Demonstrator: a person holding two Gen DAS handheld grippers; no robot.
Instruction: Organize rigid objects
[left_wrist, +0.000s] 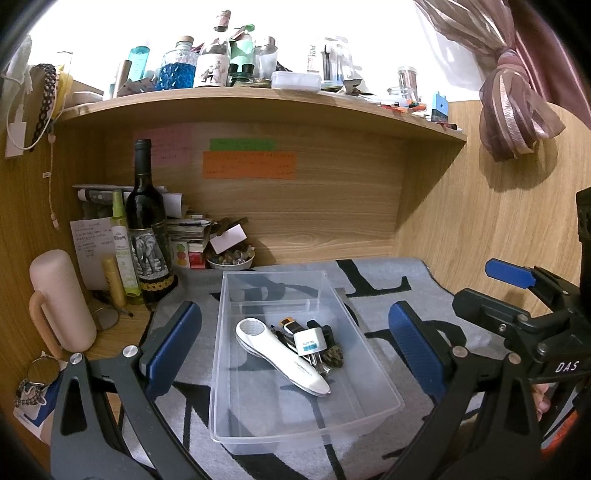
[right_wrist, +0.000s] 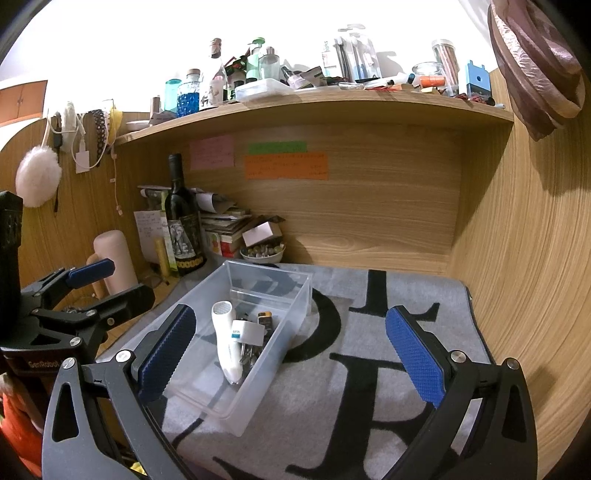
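Note:
A clear plastic bin (left_wrist: 369, 373) stands on a grey mat with black letters (left_wrist: 391, 284). In it lie a white handheld device (left_wrist: 284, 358), a white plug adapter (left_wrist: 311, 341) and several small dark items (left_wrist: 291, 326). My left gripper (left_wrist: 295, 343) is open and empty, its jaws either side of the bin, above it. My right gripper (right_wrist: 291, 347) is open and empty over the mat, to the right of the bin (right_wrist: 207, 384). The white device (right_wrist: 226, 341) and adapter (right_wrist: 246, 333) also show in the right wrist view. Each gripper appears in the other's view, the right one (left_wrist: 517, 295) and the left one (right_wrist: 92, 284).
A wine bottle (left_wrist: 147, 229), a green spray bottle (left_wrist: 122, 240), a pink mug (left_wrist: 61, 299), stacked papers and a small bowl (left_wrist: 231, 258) crowd the back left corner. A cluttered shelf (left_wrist: 258, 99) hangs overhead. A wooden wall (right_wrist: 517, 258) rises on the right.

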